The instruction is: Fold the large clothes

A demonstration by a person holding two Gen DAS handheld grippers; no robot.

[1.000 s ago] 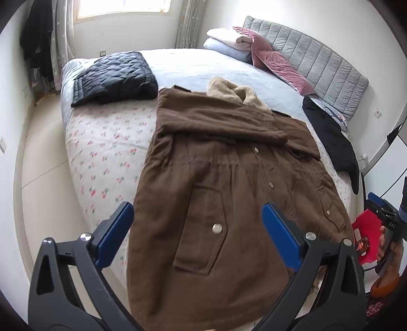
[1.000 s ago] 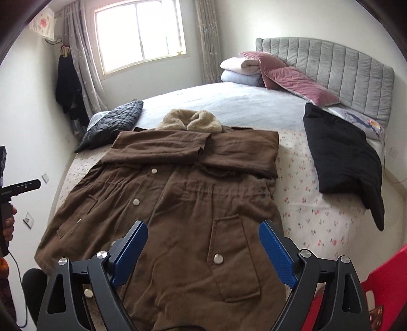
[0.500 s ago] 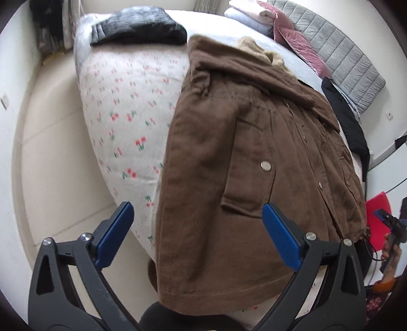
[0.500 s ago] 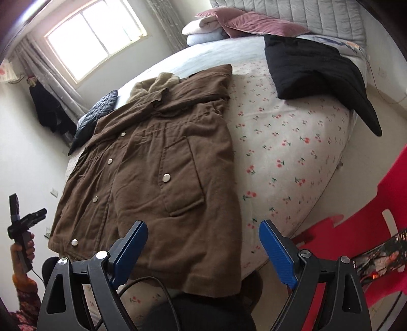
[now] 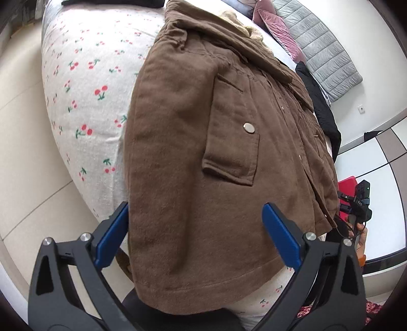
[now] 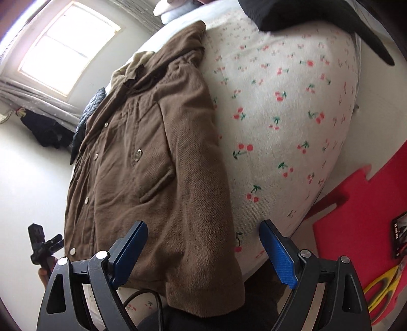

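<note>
Where readable writing fails, both grippers' fingers (image 5: 279, 234) (image 6: 277, 254) wide, empty, over brown coat (image 5: 190, 152) hem.

Coat (image 5: 193, 142) flat on bed (image 5: 84, 84), hem hanging over the near edge. Left gripper (image 5: 195, 234) just before the hem, one corner between its spread fingers. Right gripper (image 6: 203, 252) before the other corner, bare sheet ahead to its right. Beyond the coat: headboard (image 5: 323, 51), pillows (image 5: 277, 25). Dark garment (image 6: 318, 23) on the bed, far ahead of right gripper.
</note>
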